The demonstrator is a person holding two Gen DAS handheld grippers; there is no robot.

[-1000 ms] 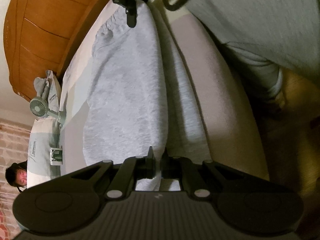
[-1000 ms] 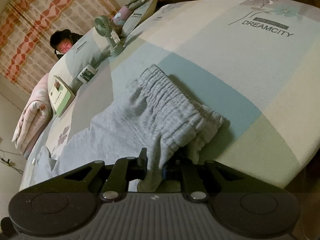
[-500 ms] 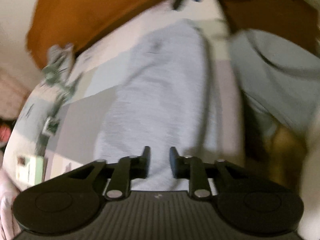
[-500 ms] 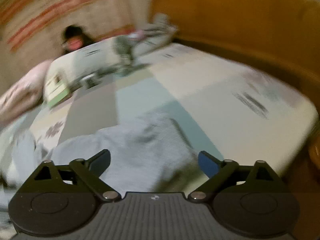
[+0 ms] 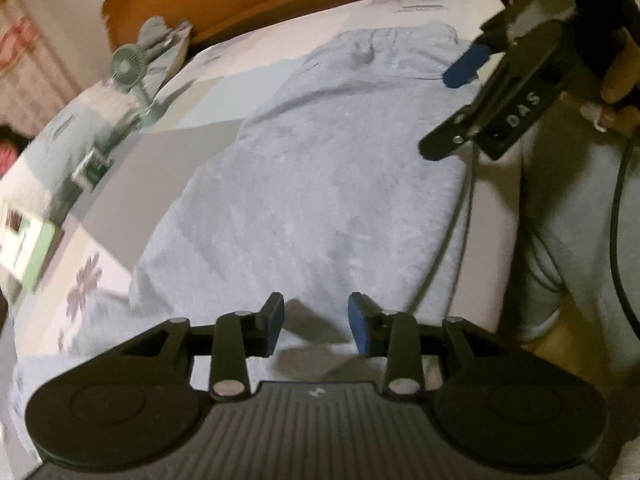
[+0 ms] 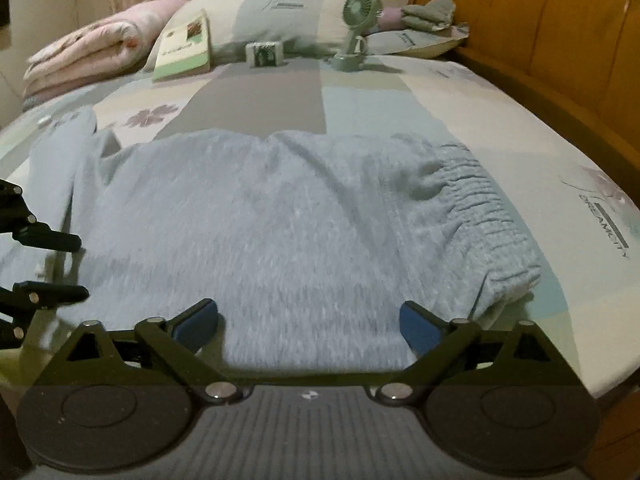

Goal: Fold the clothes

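Both grippers have just let go: grey sweatpants [image 6: 280, 216] lie lengthwise along the bed's [image 6: 500, 120] near edge, right gripper [image 6: 308, 324] nearer the waistband [image 6: 472, 200], left gripper [image 5: 316, 324] toward the legs, jaws spreading, nothing between

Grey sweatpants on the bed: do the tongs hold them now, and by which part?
Nothing is held. The left tongs and right tongs have just opened; the grey sweatpants lie free on the bed.

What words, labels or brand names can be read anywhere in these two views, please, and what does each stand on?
"DAS": white letters on the black arm of the right gripper, seen in the left wrist view.
"DREAMCITY": printed on the bedsheet, near the bed's right edge.
Green book cover: print too blurred to read.
Small box beside the fan: label too small to read.
Pillow print: too blurred to read.
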